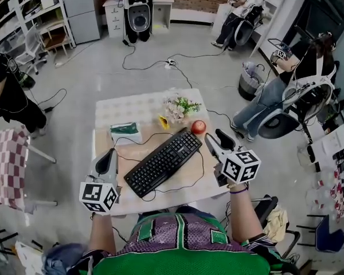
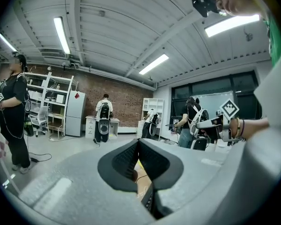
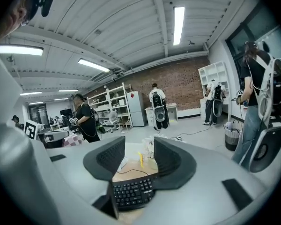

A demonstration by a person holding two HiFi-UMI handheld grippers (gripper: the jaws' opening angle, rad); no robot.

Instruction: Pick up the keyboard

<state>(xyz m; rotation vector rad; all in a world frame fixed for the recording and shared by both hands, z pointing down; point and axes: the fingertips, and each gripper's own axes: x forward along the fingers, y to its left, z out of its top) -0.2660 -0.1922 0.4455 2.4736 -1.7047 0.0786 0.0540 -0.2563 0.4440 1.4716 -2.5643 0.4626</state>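
Keyboard (image 1: 163, 161) is lying slantwise on the table (image 1: 132, 110) in the head view, with an apple (image 1: 198, 126), flowers (image 1: 182, 106) and a tissue box (image 1: 125, 133) sitting just behind it. In its own view the left gripper (image 2: 138, 146) is showing jaws pressed together, empty. In its own view the right gripper (image 3: 136, 156) is showing jaws wide apart, gripping nothing, with the keyboard lying below between them.

Keyboard (image 1: 163, 162) on table (image 1: 183, 195), apple (image 1: 198, 126) behind.
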